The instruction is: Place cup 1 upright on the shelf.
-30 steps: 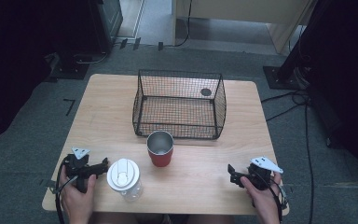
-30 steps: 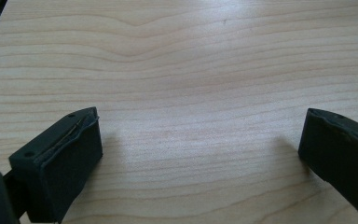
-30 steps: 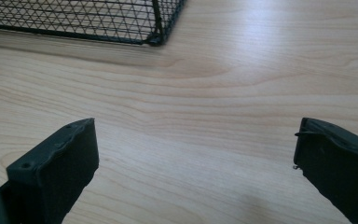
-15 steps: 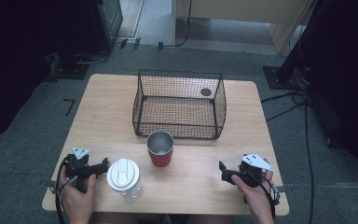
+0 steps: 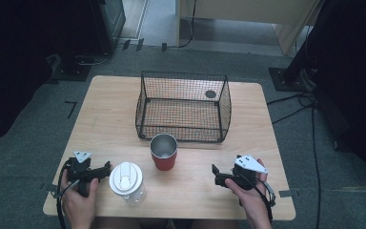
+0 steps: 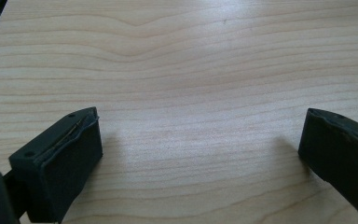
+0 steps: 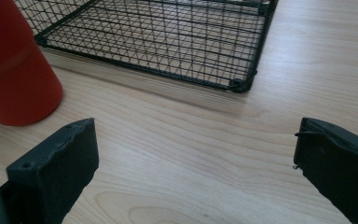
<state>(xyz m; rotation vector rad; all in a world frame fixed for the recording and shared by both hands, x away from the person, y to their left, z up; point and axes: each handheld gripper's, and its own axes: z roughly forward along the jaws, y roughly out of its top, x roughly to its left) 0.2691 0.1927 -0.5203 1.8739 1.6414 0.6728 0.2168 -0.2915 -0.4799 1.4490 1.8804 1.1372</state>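
A red cup [image 5: 163, 151] with a shiny metal inside stands upright near the table's front middle; its red wall [image 7: 14, 74] fills the upper left of the right gripper view. To its left stands a clear container with a white lid [image 5: 126, 181]. My left gripper [image 5: 106, 169] lies by the front left edge, pointing at that container, open over bare wood [image 6: 200, 121]. My right gripper [image 5: 216, 175] sits to the right of the cup, angled toward it, open and empty [image 7: 198, 128].
A black wire basket [image 5: 183, 74] stands behind the cup at the table's middle, with a small dark round thing [image 5: 210, 94] in its back right corner. The basket's front corner [image 7: 240, 85] lies ahead of the right gripper. The wooden table [image 5: 109, 119] has bare room on both sides.
My right gripper has slid left across the table toward the red cup. The left gripper, cup, container and basket have stayed put.
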